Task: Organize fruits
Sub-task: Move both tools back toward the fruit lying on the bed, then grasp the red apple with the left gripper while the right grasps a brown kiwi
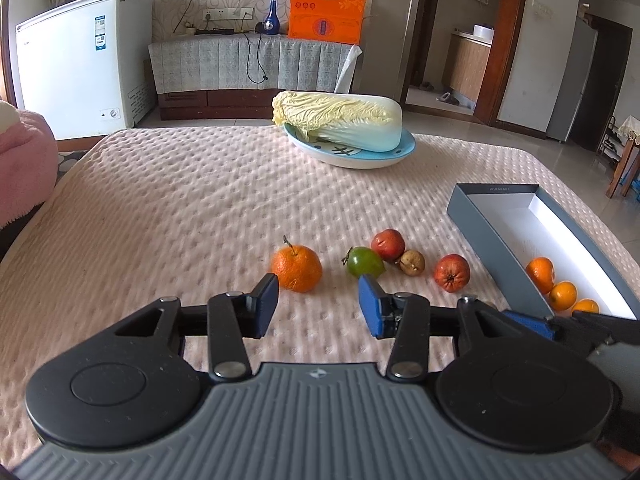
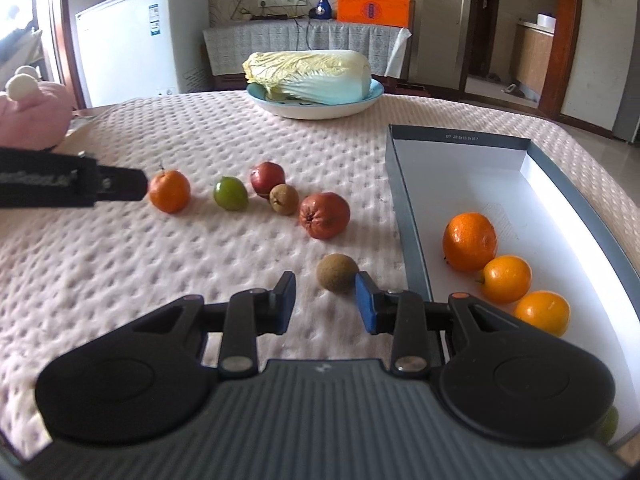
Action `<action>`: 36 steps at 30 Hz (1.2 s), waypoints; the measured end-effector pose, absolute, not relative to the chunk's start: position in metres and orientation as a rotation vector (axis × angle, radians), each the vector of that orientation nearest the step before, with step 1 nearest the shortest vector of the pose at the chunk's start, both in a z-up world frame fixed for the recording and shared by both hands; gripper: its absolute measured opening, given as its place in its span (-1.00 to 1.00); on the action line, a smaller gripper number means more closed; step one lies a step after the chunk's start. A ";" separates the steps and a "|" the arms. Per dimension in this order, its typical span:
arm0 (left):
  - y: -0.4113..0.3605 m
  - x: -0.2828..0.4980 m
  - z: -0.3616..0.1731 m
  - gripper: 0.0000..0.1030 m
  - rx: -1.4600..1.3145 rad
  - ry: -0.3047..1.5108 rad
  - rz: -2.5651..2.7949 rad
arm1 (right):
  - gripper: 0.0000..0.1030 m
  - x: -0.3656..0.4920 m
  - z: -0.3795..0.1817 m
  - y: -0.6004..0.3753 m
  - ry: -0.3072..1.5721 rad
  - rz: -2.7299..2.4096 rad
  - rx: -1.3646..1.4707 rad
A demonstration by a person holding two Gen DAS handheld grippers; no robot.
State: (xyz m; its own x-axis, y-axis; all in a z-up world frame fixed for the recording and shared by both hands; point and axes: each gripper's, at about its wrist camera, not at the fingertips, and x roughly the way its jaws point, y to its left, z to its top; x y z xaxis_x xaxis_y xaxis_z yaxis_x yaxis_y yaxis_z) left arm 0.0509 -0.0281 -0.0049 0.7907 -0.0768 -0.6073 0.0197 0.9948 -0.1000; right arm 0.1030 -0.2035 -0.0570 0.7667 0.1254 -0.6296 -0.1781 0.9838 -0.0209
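Note:
On the pink quilted table lie an orange with a stem (image 1: 297,268), a green fruit (image 1: 365,262), a dark red fruit (image 1: 388,245), a brown kiwi (image 1: 413,263) and a wrinkled red fruit (image 1: 452,273). My left gripper (image 1: 318,304) stands open just short of the orange and the green fruit, with nothing between its pads. A second kiwi (image 2: 337,273) lies right in front of my open right gripper (image 2: 325,300), close to the right pad. The grey box (image 2: 412,232) to the right holds three oranges (image 2: 470,242).
A napa cabbage (image 1: 340,120) lies on a blue plate (image 1: 360,162) at the far side of the table. A pink plush (image 1: 20,160) sits off the left edge. A green fruit (image 2: 610,424) shows partly behind my right gripper, in the box's near corner.

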 end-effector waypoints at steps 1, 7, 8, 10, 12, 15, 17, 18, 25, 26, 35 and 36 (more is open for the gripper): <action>-0.027 0.051 -0.005 -0.02 -0.091 0.659 -0.052 | -0.32 0.104 -0.057 -0.203 0.675 0.161 -0.086; -0.026 0.052 -0.007 -0.02 -0.095 0.664 -0.060 | -0.51 0.108 -0.060 -0.198 0.678 0.135 -0.155; -0.027 0.052 -0.008 -0.02 -0.095 0.664 -0.063 | -0.51 0.107 -0.060 -0.199 0.680 0.141 -0.148; -0.028 0.053 -0.008 -0.02 -0.096 0.666 -0.070 | -0.51 0.106 -0.058 -0.202 0.689 0.160 -0.134; -0.032 0.053 -0.009 -0.02 -0.094 0.666 -0.081 | -0.51 0.103 -0.056 -0.203 0.697 0.180 -0.130; -0.039 0.054 -0.010 -0.02 -0.083 0.665 -0.100 | -0.51 0.096 -0.053 -0.203 0.709 0.227 -0.121; -0.045 0.056 -0.011 -0.02 -0.082 0.668 -0.116 | -0.51 0.091 -0.052 -0.202 0.719 0.256 -0.131; -0.047 0.057 -0.012 -0.02 -0.086 0.671 -0.125 | -0.51 0.088 -0.051 -0.202 0.722 0.271 -0.135; -0.074 0.064 -0.017 -0.02 -0.079 0.669 -0.197 | -0.51 0.072 -0.040 -0.212 0.721 0.337 -0.131; -0.078 0.065 -0.017 -0.02 -0.074 0.670 -0.205 | -0.51 0.070 -0.039 -0.215 0.719 0.344 -0.129; -0.104 0.079 -0.028 -0.02 -0.044 0.671 -0.255 | -0.58 0.054 -0.017 -0.243 0.668 0.353 -0.126; -0.107 0.081 -0.030 -0.02 -0.034 0.674 -0.261 | -0.58 0.053 -0.017 -0.246 0.670 0.352 -0.124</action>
